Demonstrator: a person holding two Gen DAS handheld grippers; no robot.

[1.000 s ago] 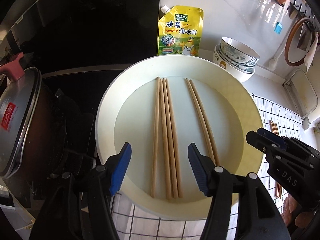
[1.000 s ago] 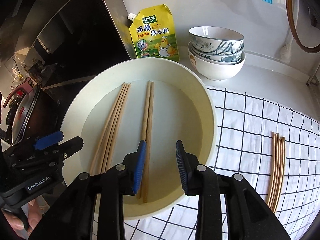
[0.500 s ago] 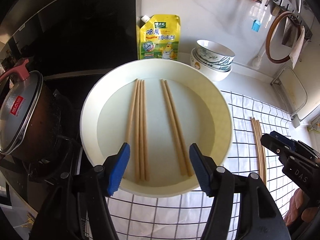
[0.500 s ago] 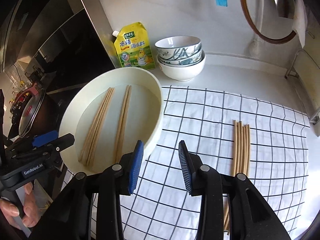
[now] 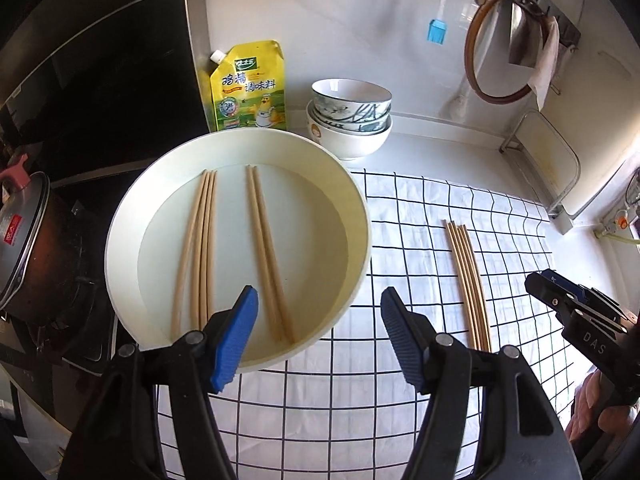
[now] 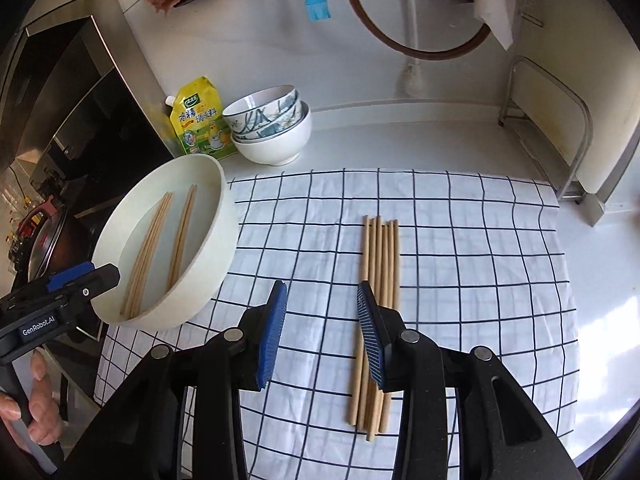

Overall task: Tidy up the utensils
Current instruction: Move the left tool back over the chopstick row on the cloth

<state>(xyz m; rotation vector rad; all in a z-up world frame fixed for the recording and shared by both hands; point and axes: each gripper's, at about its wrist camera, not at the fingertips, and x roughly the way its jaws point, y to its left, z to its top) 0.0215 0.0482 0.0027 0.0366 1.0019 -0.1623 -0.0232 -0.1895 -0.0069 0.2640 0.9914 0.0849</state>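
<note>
The left gripper [image 5: 318, 336] hangs with its blue-padded jaws spread wide and holding nothing, above the near rim of a cream round basin [image 5: 352, 280] where it meets the white grid-pattern cloth [image 5: 400, 240]. Inside the basin lie five wooden chopsticks: a bundle of three [image 5: 198, 248] toward 9 o'clock of the basin floor and a pair [image 5: 266, 252] just right of it, both running roughly from 12 to 6 o'clock, apart from each other. The right gripper [image 6: 320, 336] is likewise open and empty, over the cloth, with its right pad overlapping the left edge of a loose row of chopsticks on the cloth [image 6: 380, 264], which lies at 3 o'clock from the basin and well apart from it. At 12 o'clock of the basin stand a yellow seasoning pouch [image 5: 250, 88] and, beside it, a stack of patterned bowls [image 5: 350, 120] on the white counter. A lidded pot [image 5: 24, 240] sits at 9 o'clock on the dark stove. A blue silicone brush [image 6: 318, 6] hangs on the wall.
</note>
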